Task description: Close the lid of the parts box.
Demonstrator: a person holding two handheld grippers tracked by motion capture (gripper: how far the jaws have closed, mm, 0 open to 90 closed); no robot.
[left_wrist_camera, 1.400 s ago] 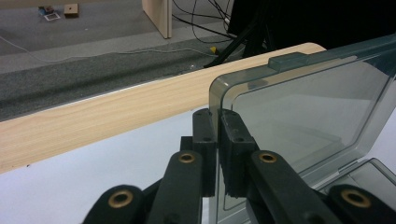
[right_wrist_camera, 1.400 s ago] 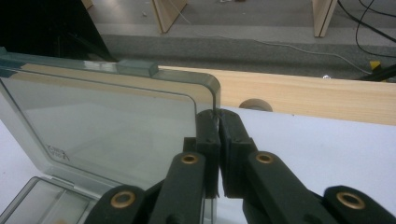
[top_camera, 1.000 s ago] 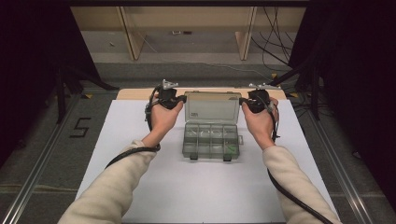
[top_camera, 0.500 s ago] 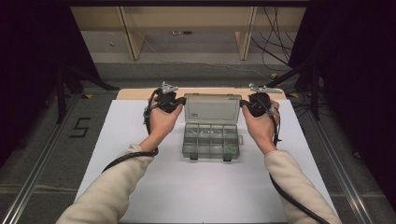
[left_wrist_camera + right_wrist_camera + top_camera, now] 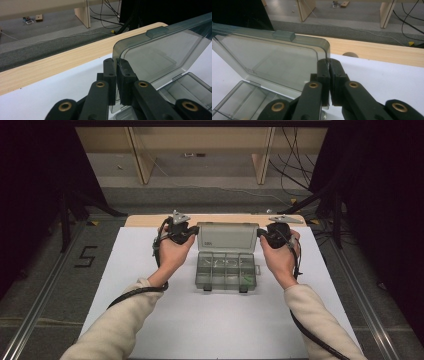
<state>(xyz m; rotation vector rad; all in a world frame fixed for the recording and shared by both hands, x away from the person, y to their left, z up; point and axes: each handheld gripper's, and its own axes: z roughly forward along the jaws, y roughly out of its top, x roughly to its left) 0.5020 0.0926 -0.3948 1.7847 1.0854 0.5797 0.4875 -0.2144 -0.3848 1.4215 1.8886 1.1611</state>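
Note:
A clear grey compartment box sits on the middle of the white table top, its lid swung up and leaning back. My left gripper is shut on the lid's left edge, and its jaws pinch the lid near the corner. On the opposite side, my right gripper is shut on the lid's right edge; up close its jaws clamp the lid at the rim. Small parts lie in the compartments, among them a green piece.
A white sheet covers the table, with a bare wooden strip along the far edge. Beyond it are floor, wooden legs and cables. Metal rails run along both sides of the table.

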